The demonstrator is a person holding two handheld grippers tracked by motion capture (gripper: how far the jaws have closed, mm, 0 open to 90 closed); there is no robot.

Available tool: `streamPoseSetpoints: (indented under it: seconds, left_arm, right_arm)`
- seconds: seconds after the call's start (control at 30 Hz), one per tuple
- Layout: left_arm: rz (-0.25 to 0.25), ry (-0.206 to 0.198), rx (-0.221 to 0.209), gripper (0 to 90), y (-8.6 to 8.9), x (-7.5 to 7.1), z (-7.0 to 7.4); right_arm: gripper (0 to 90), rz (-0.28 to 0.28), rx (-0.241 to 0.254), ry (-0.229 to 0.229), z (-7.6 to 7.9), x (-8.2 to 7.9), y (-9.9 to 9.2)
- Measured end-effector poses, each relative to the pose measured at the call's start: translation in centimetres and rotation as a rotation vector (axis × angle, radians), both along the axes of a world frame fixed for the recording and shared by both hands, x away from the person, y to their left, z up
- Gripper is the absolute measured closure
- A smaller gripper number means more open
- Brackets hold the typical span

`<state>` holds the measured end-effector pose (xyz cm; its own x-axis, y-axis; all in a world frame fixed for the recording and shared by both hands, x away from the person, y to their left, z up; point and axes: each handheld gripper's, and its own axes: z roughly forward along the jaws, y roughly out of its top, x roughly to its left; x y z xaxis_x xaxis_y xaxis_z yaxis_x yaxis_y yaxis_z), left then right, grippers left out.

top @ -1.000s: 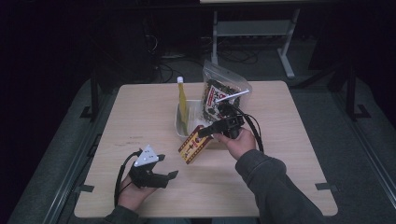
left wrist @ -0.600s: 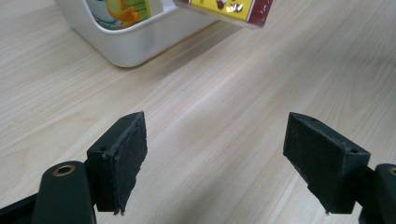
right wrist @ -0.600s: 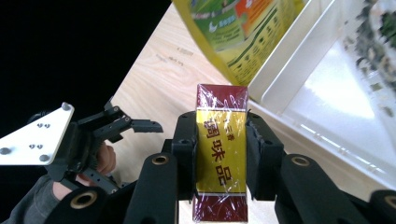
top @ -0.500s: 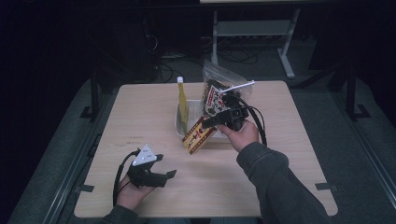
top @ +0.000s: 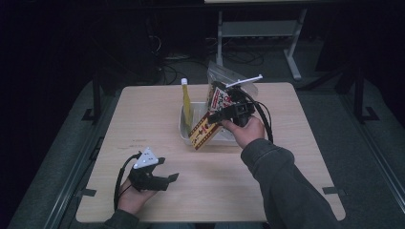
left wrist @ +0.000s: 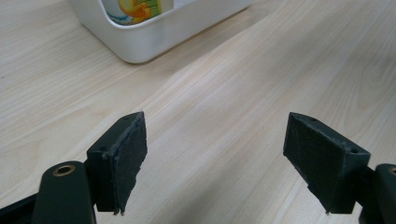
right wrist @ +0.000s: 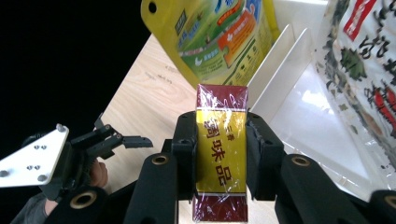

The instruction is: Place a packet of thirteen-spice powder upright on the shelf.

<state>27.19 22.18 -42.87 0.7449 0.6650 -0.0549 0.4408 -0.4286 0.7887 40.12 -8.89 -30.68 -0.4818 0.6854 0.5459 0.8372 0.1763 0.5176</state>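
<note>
My right gripper (top: pixel 216 117) (right wrist: pixel 221 151) is shut on a red and yellow wrapped box (top: pixel 203 130) (right wrist: pixel 221 154), held tilted above the front edge of a white divided bin (top: pixel 184 129) (right wrist: pixel 299 112). A yellow pouch (top: pixel 186 102) (right wrist: pixel 212 35) stands upright in the bin's left slot. A clear printed bag (top: pixel 224 90) (right wrist: pixel 362 60) stands in its right side. My left gripper (top: pixel 167 177) (left wrist: pixel 215 158) rests open near the table's front left, nothing between its jaws.
The wooden table (top: pixel 296 143) has bare surface to the right and front. A corner of the white bin (left wrist: pixel 154 37) lies ahead of the left gripper. Beyond the table a dark floor holds cables and a metal frame (top: pixel 258 28).
My right gripper has carried the box up and back toward the bin, past its front edge. The left gripper has stayed in place.
</note>
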Motion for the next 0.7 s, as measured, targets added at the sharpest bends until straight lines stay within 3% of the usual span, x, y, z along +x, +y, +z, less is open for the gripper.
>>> streamPoseSetpoints:
  seconds: [0.57,0.7]
  left_arm:
    - [0.014,0.001,-0.006,20.8,0.5,0.1,0.0]
    - [0.016,-0.001,-0.007,20.8,0.6,0.1,0.0]
  right_arm:
    - [68.2,-0.095,-0.052,-0.025,0.9,1.9,0.2]
    - [68.2,-0.124,-0.044,-0.024,1.0,2.5,0.3]
